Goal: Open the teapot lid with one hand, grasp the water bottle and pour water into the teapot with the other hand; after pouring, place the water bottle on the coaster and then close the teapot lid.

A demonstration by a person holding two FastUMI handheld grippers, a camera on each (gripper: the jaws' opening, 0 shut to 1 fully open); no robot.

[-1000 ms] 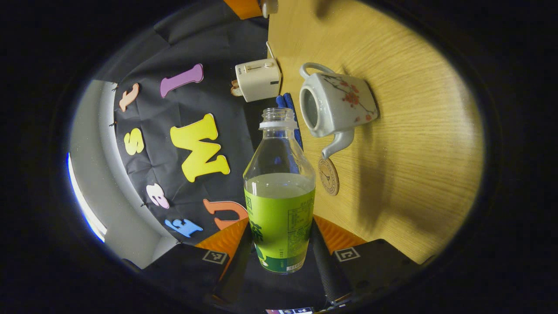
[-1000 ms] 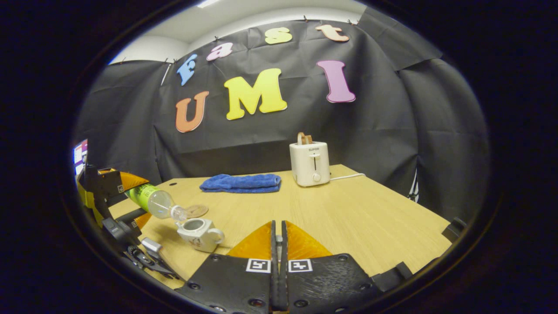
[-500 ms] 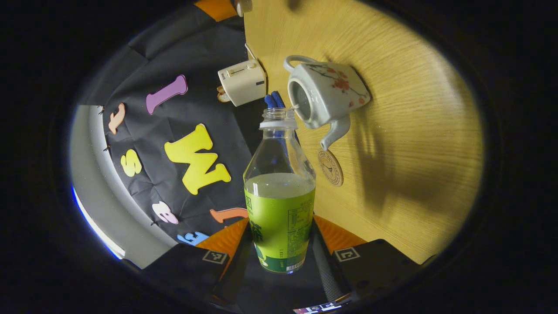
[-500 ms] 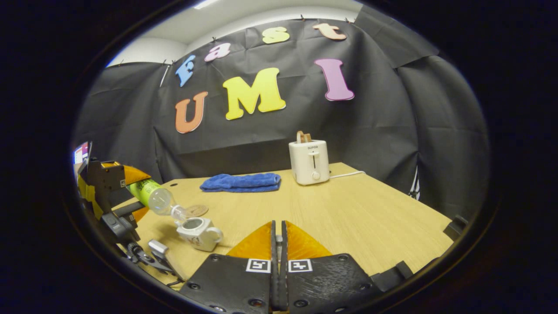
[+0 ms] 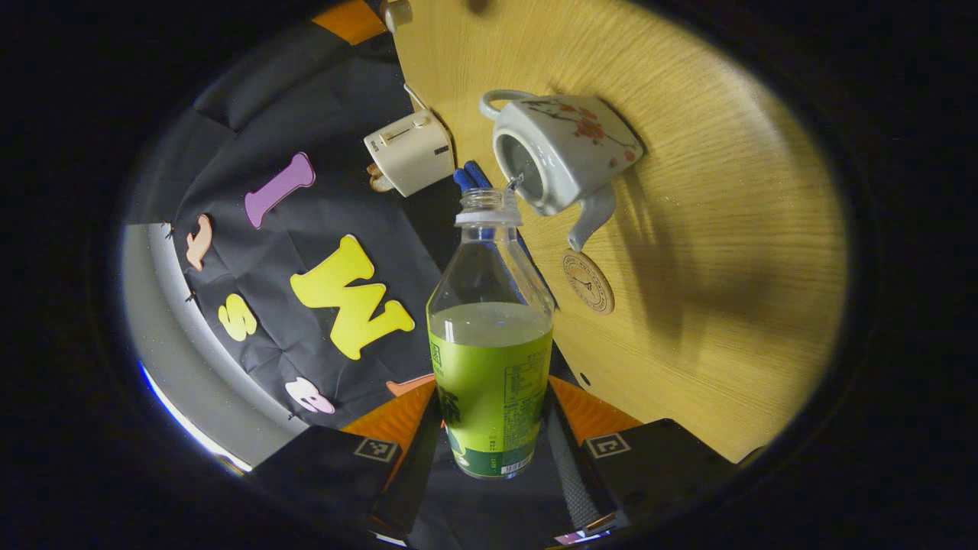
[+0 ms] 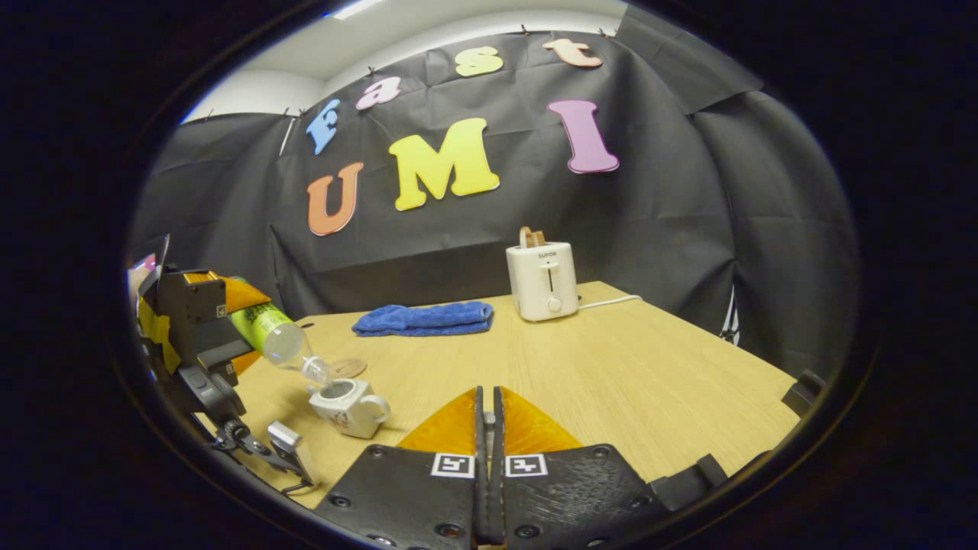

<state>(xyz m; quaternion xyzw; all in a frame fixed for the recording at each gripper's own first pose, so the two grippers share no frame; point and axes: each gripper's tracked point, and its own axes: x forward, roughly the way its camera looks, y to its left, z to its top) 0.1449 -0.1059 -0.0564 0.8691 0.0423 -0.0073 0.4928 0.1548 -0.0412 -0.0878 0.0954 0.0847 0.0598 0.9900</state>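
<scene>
My left gripper (image 5: 493, 409) is shut on a clear water bottle (image 5: 489, 344) with a green label and no cap. The bottle is tipped over, and its mouth is just above the opening of the white flowered teapot (image 5: 565, 156), which stands lidless on the table. A thin trickle runs from the mouth toward the opening. A round coaster (image 5: 587, 282) lies beside the spout. In the right gripper view the tilted bottle (image 6: 275, 336), teapot (image 6: 348, 406) and coaster (image 6: 348, 368) are at the far left. My right gripper (image 6: 487, 428) is shut on the teapot lid (image 5: 396, 11), raised off to the side.
A white toaster (image 6: 542, 281) stands at the back of the wooden table (image 6: 626, 367), its cord trailing right. A folded blue towel (image 6: 422, 318) lies to its left. The black cloth wall closes the booth behind them.
The left gripper has tipped the bottle further and brought its mouth closer over the teapot opening, where a trickle now shows. The right gripper has stayed shut and nearly still.
</scene>
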